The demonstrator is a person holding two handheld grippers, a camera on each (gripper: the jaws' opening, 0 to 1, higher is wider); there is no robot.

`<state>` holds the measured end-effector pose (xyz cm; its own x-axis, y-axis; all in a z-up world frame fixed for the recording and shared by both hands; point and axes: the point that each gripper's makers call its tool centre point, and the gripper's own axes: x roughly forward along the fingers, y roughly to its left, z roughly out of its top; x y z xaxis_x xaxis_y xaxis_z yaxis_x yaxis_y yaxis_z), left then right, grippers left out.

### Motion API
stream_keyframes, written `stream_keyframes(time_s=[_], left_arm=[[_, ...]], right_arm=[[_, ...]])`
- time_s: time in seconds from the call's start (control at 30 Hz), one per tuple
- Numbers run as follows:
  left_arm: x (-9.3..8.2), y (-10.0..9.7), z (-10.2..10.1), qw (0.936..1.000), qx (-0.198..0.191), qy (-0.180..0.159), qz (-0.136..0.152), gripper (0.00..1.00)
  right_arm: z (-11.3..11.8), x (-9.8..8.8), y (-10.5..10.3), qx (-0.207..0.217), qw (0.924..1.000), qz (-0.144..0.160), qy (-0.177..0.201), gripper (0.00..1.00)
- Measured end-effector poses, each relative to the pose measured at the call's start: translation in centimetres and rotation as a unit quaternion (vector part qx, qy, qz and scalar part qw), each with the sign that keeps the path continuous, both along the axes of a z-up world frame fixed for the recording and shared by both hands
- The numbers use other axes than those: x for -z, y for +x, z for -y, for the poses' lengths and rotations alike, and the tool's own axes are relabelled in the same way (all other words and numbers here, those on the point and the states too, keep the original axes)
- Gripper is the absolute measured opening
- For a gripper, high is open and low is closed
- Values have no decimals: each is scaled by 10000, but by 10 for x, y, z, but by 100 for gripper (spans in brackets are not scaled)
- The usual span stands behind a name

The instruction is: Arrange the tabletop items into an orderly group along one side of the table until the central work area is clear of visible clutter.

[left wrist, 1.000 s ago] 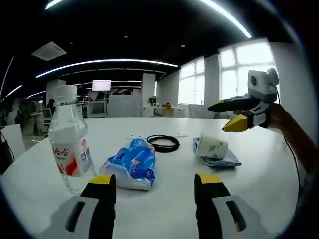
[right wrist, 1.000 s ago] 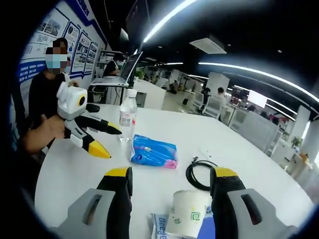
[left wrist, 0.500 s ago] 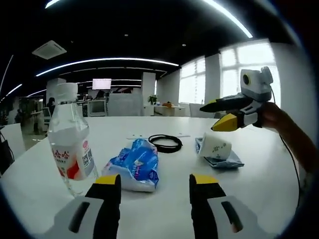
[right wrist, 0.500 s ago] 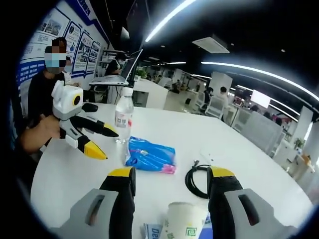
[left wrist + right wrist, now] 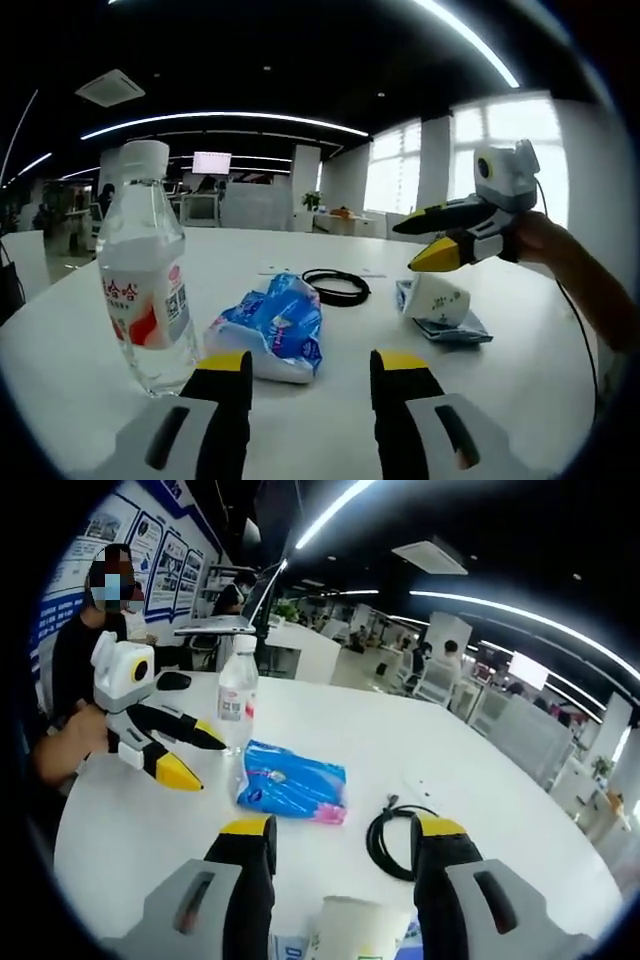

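On the white table (image 5: 520,390) stand a clear water bottle (image 5: 147,280) with a red label, a blue tissue pack (image 5: 274,326), a coiled black cable (image 5: 335,286) and a paper cup (image 5: 437,297) lying on a blue packet (image 5: 455,328). My left gripper (image 5: 308,362) is open, just short of the tissue pack, the bottle at its left. The right gripper (image 5: 424,244) hovers open above the cup. In the right gripper view my right gripper (image 5: 342,828) is open over the cup (image 5: 355,935); beyond lie the cable (image 5: 395,832), the tissue pack (image 5: 294,783) and the bottle (image 5: 237,695). The left gripper (image 5: 197,759) is open at left.
A person in dark clothes (image 5: 75,650) sits behind the left gripper. A laptop (image 5: 235,615) stands on a desk beyond the table. Office desks and people fill the background. Bare white tabletop (image 5: 130,830) lies in front of the left gripper.
Both views have shifted slightly. The left gripper's jaws have drawn a little closer and stand nearer the bottle and tissue pack. The right gripper has moved forward over the cup, which sits lower in its view.
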<state>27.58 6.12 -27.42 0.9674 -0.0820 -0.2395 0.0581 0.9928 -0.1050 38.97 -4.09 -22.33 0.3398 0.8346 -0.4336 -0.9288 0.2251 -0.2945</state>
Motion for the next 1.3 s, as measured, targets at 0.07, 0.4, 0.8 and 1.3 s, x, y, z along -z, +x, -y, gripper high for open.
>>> stream_keyframes(time_s=[0.07, 0.4, 0.8, 1.3], left_arm=[[0, 0, 0, 10000, 4, -6, 12, 45], [8, 9, -1, 10000, 36, -26, -81, 43], [11, 17, -3, 9999, -42, -90, -136, 40], [15, 31, -17, 9992, -293, -203, -161, 36]], right_arm=[[-3, 1, 3, -8, 10000, 14, -47, 51], [-17, 8, 17, -31, 9998, 19, -219, 50], [-32, 12, 28, -140, 9992, -77, -359, 41], [-55, 26, 24, -194, 9973, -313, -636, 32]])
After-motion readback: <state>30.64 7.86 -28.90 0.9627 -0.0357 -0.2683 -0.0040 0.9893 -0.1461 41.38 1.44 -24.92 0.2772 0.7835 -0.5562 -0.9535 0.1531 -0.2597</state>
